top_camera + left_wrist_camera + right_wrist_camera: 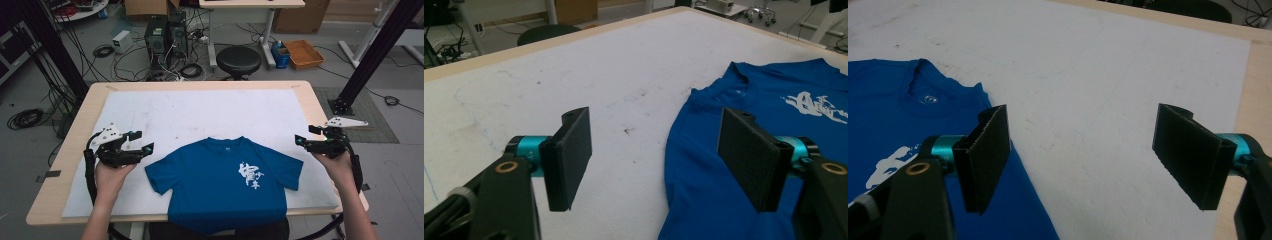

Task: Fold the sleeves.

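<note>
A blue T-shirt (225,180) with white print on the chest lies flat on the white mat (200,112), its hem hanging over the table's near edge. My left gripper (141,141) hovers just left of the shirt's left sleeve, jaws wide apart and empty. In the left gripper view the shirt (749,130) lies to the right, partly behind the right-hand jaw, and my left gripper (659,155) holds nothing. My right gripper (305,137) hangs open beside the right sleeve. The right gripper view shows the collar and shoulder of the shirt (908,115) at left, and my right gripper (1088,160) stands over bare mat.
The wooden table (75,135) carries the mat, with bare wood along its edges. Beyond the far edge stand a black stool (238,61), computer towers (165,35) with cables on the floor, and an orange tray (303,53). Black frame posts (370,55) rise at both sides.
</note>
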